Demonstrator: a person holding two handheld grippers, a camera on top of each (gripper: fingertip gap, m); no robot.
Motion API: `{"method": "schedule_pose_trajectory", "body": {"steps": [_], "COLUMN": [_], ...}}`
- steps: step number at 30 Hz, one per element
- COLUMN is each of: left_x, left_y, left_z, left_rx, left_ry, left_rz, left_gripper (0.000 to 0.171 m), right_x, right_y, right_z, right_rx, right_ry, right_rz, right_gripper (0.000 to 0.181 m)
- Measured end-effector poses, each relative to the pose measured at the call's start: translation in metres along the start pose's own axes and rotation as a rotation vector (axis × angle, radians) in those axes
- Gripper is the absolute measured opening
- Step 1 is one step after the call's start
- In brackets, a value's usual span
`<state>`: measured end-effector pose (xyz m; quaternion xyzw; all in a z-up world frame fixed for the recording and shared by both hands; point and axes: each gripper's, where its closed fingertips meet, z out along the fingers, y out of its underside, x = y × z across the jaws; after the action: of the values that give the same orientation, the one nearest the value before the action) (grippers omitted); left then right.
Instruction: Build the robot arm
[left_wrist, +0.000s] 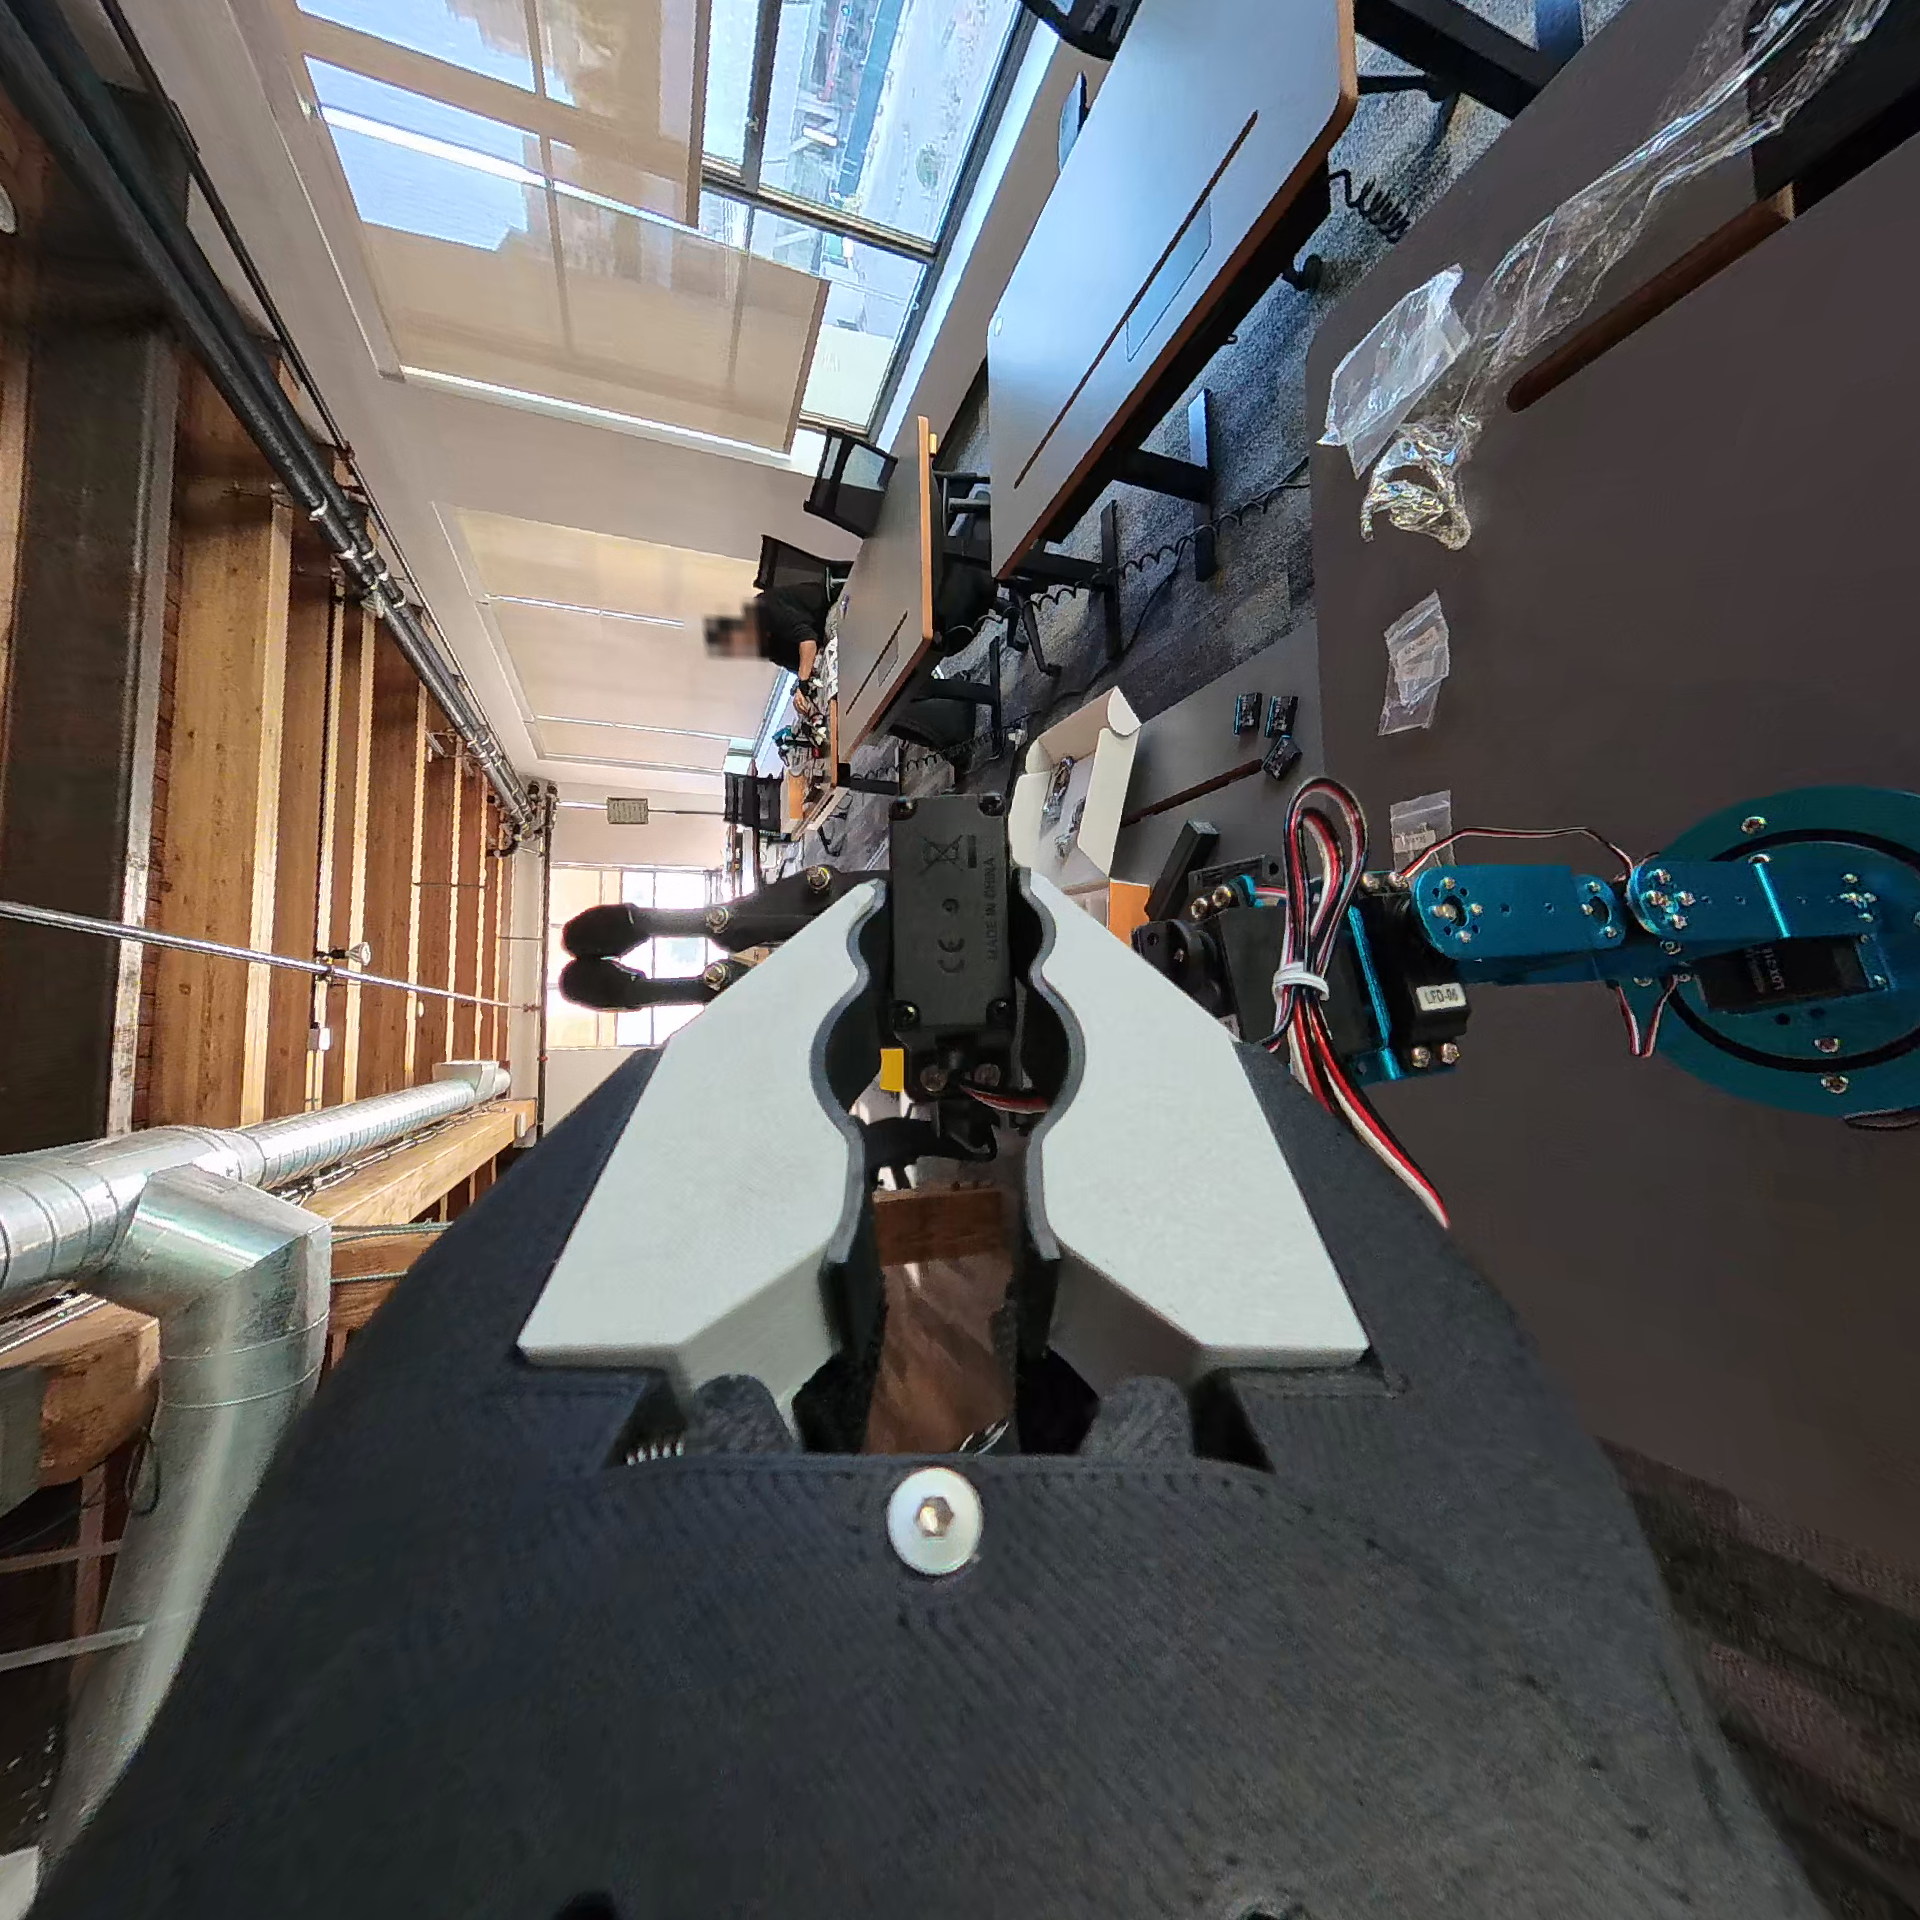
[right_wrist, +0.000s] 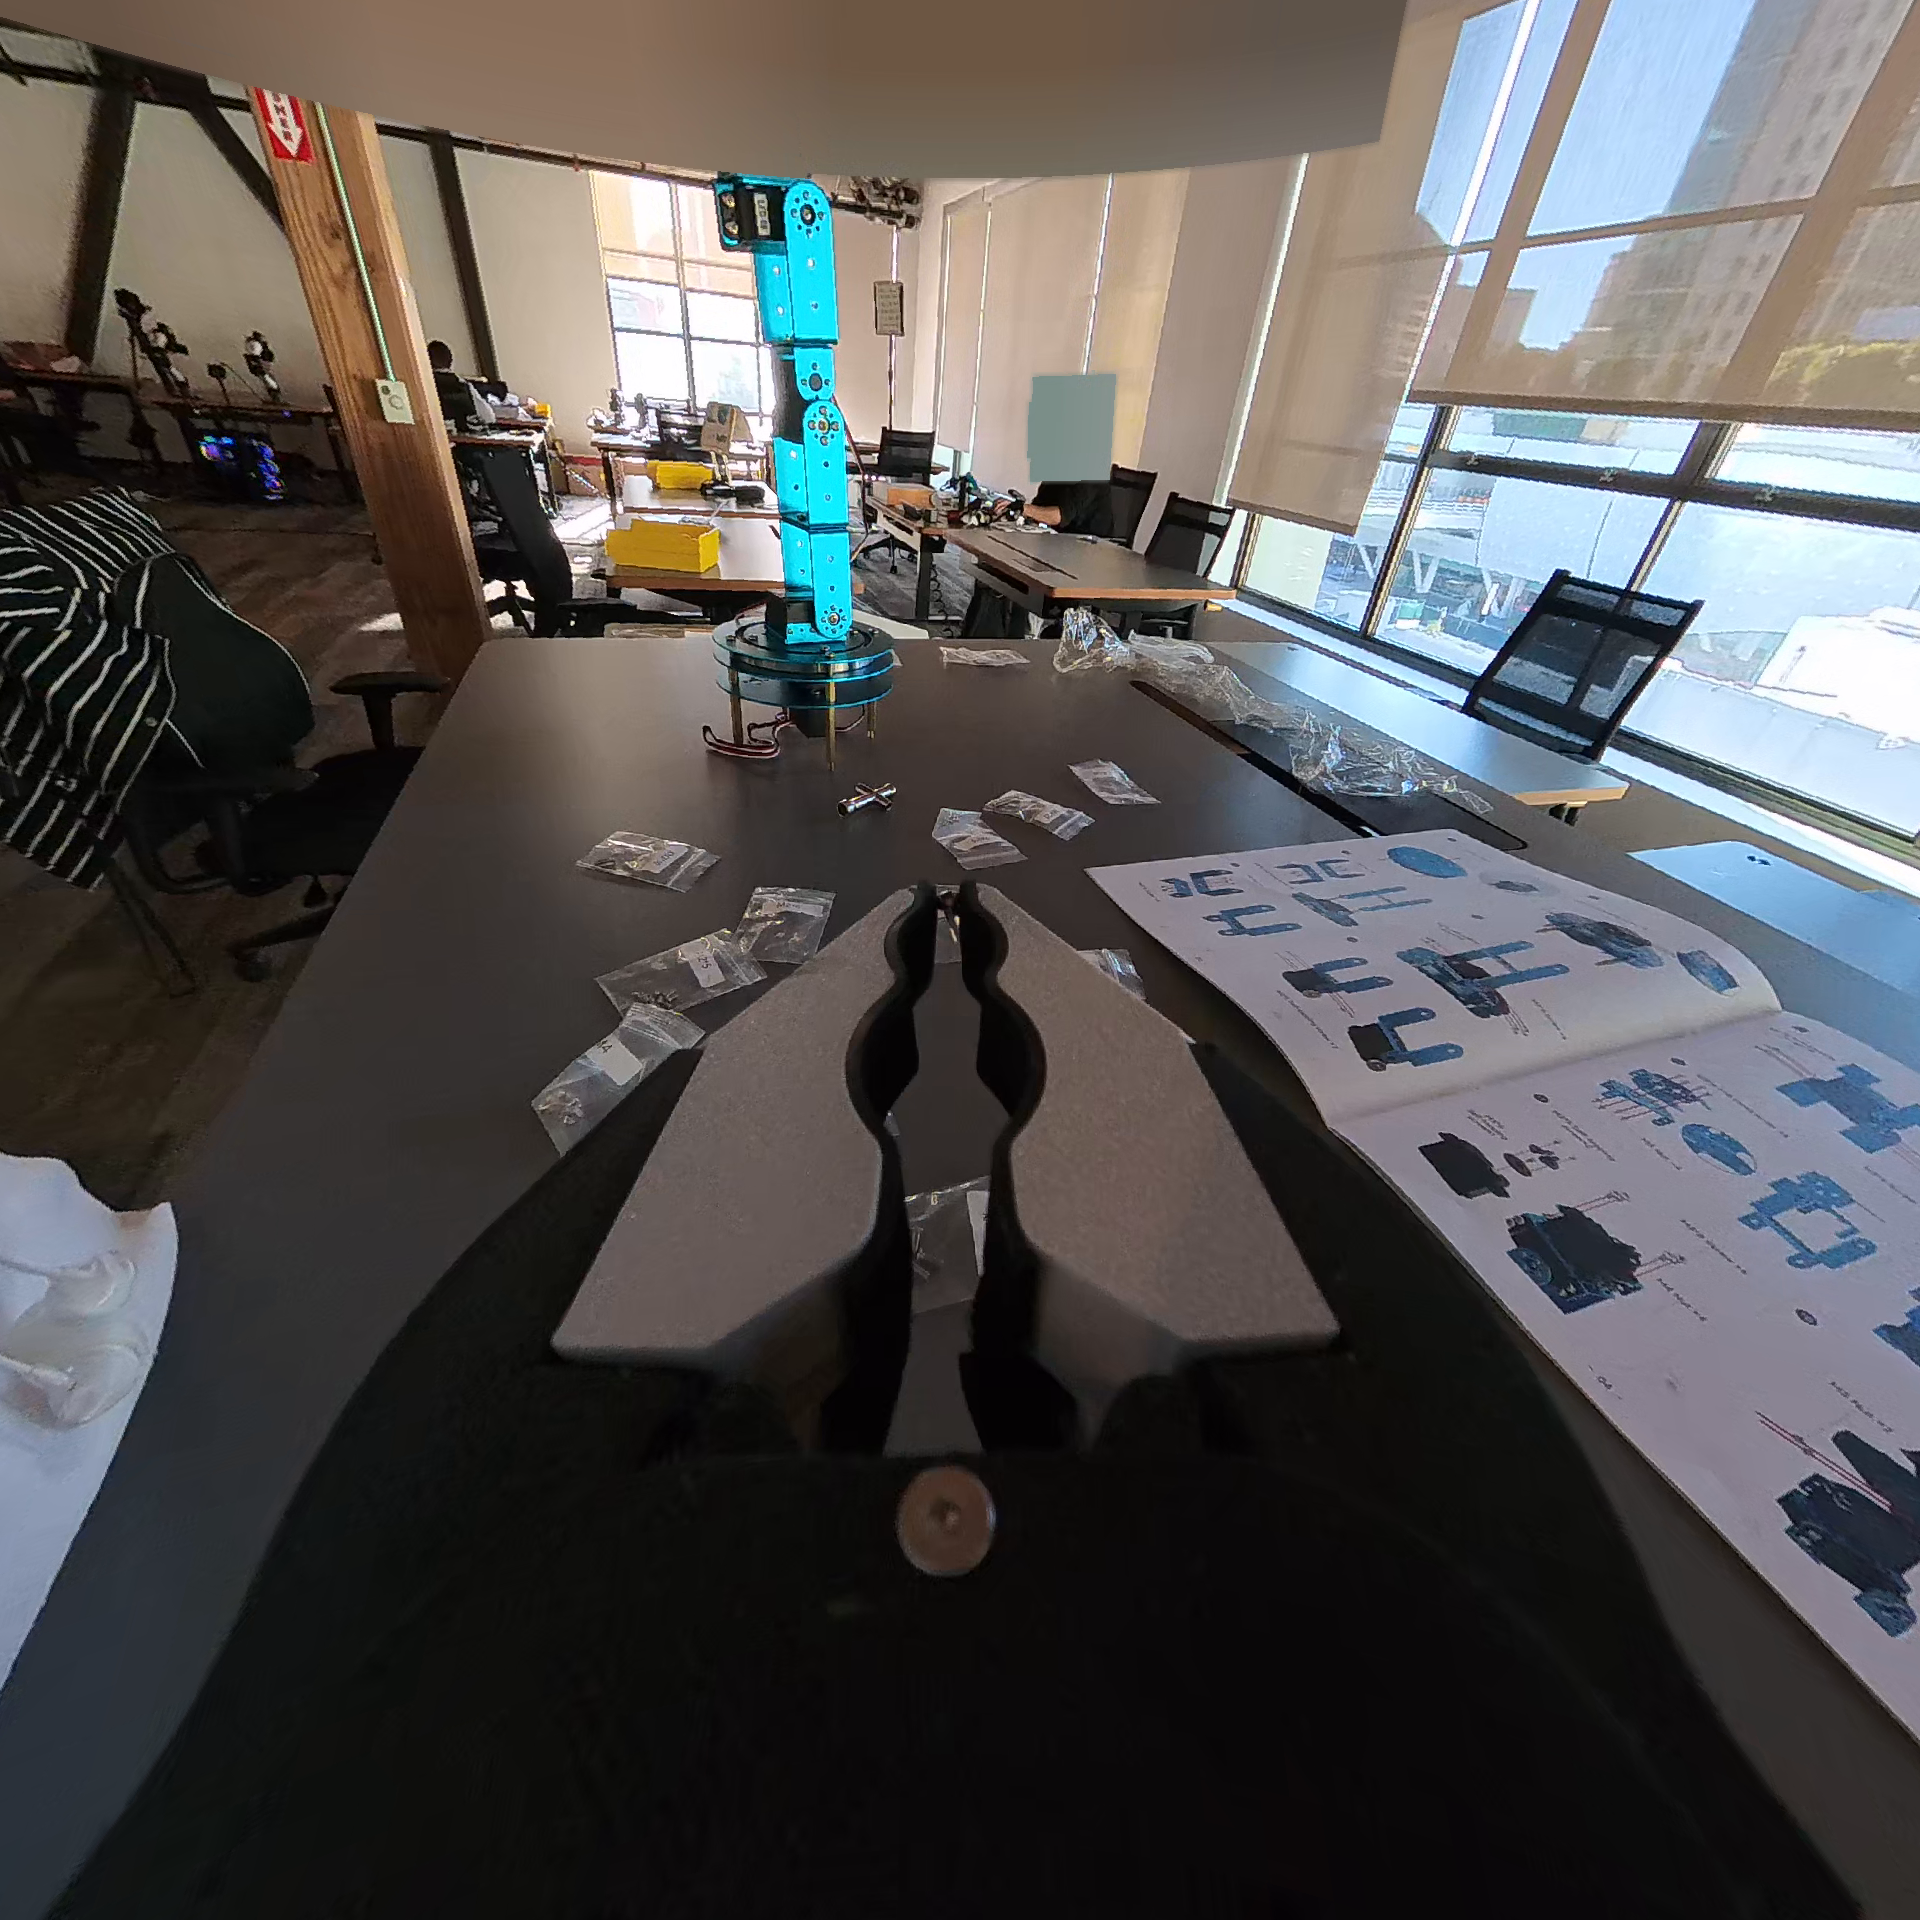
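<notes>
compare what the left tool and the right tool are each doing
The left tool is shut on a black servo block; the right tool pinches only something tiny at its tips. The left tool's view is rolled sideways, near the blue robot arm; the right tool sits level above small parts bags. Both have grey fingers on black bodies.

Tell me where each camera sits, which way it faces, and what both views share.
Left wrist view: sits on the left gripper, rolled sideways; looks past its fingers, clamped on a black servo, down the office.
Right wrist view: sits on the right gripper, upright, low over the dark table; looks across parts bags and a manual.
Shared: the blue robot arm.
</notes>
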<state>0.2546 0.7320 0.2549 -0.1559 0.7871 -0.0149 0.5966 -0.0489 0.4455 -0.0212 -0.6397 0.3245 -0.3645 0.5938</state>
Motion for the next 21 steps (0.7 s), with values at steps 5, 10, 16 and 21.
{"method": "schedule_pose_trajectory", "body": {"steps": [5,10,16,21], "left_x": [-0.0028,-0.0023,-0.0038,-0.0051], "left_y": [0.0039,0.0072,0.0097,0.0105], "left_z": [-0.0017,-0.0033,-0.0049,-0.0060], "left_rx": [0.001,-0.001,0.000,0.002], "left_ry": [-0.003,-0.005,-0.005,-0.005], "left_rz": [-0.004,0.005,-0.003,-0.010], "left_gripper": [0.021,0.021,0.021,0.021], "right_x": [-0.0002,-0.0014,-0.0015,-0.0017], "right_y": [0.0009,0.0018,0.0030,0.0037], "right_z": [0.0005,0.0011,0.0016,0.0019], "right_rx": [-0.002,-0.005,-0.008,-0.008], "right_ry": [-0.001,-0.004,-0.007,-0.009], "right_rz": [0.004,0.003,0.006,0.010], "right_gripper": [0.003,0.003,0.003,0.003]}}
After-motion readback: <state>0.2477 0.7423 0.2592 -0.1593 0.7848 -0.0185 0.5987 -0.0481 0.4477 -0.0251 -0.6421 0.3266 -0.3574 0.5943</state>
